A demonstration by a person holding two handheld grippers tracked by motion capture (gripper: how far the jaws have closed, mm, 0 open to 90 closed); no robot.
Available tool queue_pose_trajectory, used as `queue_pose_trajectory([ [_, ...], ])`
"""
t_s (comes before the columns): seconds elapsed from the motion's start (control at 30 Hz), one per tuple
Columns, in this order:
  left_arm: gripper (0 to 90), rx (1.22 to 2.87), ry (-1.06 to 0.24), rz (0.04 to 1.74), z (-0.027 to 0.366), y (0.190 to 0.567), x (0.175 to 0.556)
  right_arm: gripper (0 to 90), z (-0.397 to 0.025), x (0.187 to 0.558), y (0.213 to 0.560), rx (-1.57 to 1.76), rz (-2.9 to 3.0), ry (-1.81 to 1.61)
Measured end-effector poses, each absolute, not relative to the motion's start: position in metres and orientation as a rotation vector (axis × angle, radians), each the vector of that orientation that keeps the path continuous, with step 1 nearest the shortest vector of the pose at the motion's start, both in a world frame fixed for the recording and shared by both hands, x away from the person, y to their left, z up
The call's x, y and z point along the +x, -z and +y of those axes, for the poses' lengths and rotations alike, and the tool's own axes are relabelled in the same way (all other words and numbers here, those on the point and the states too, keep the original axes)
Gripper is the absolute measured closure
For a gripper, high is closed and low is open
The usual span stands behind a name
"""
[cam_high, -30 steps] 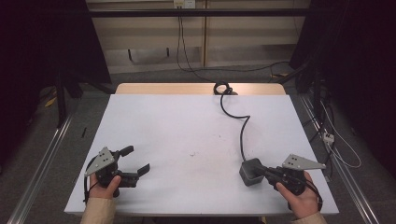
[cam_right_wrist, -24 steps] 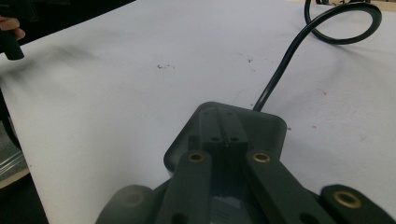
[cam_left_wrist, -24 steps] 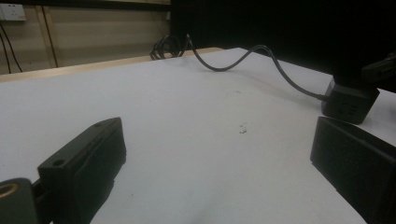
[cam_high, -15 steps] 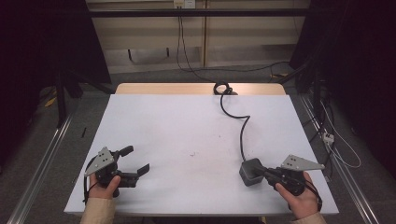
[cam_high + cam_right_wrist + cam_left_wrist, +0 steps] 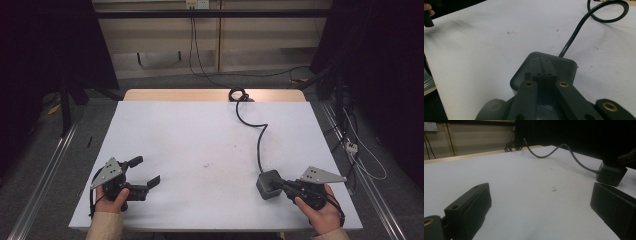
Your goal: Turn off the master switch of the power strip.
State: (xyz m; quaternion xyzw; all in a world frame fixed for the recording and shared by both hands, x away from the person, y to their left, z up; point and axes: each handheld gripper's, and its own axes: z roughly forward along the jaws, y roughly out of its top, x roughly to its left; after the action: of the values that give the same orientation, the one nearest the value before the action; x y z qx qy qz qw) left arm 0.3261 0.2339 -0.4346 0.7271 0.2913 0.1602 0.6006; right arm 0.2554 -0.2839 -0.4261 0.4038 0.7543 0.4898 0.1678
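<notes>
The left gripper [image 5: 142, 175] sits at the near left of the white table [image 5: 200, 140], held in the person's left hand [image 5: 112, 197]. Its jaws stand wide apart with nothing between them; in the left gripper view only bare tabletop and a small dark speck [image 5: 554, 189] lie ahead of the gap. Beyond its right-hand jaw, well off, sits the black power block [image 5: 611, 173], with its black cable [image 5: 564, 151] running away across the table to a coil [image 5: 512, 145] at the far edge.

The right gripper [image 5: 279, 185] is at the near right, in the person's right hand [image 5: 320, 210]. Its jaws are drawn together, tips side by side, and in the right gripper view they lie over the top face of the power block [image 5: 564, 65]. Whether they pinch any part of it cannot be told. The cable [image 5: 574, 35] leaves the block's far side, just ahead of the jaw tips, and curls into a loop farther off.
</notes>
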Motion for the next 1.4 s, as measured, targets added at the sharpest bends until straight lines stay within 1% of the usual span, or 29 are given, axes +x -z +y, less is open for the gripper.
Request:
queue_pose_trajectory([
  [1.4, 3.0, 1.676, -0.377, 0.68, 0.2341, 0.4339, 0.3247, 90.0, -0.2812, 0.2546, 0.4286, 1.102, 2.14, -1.386],
])
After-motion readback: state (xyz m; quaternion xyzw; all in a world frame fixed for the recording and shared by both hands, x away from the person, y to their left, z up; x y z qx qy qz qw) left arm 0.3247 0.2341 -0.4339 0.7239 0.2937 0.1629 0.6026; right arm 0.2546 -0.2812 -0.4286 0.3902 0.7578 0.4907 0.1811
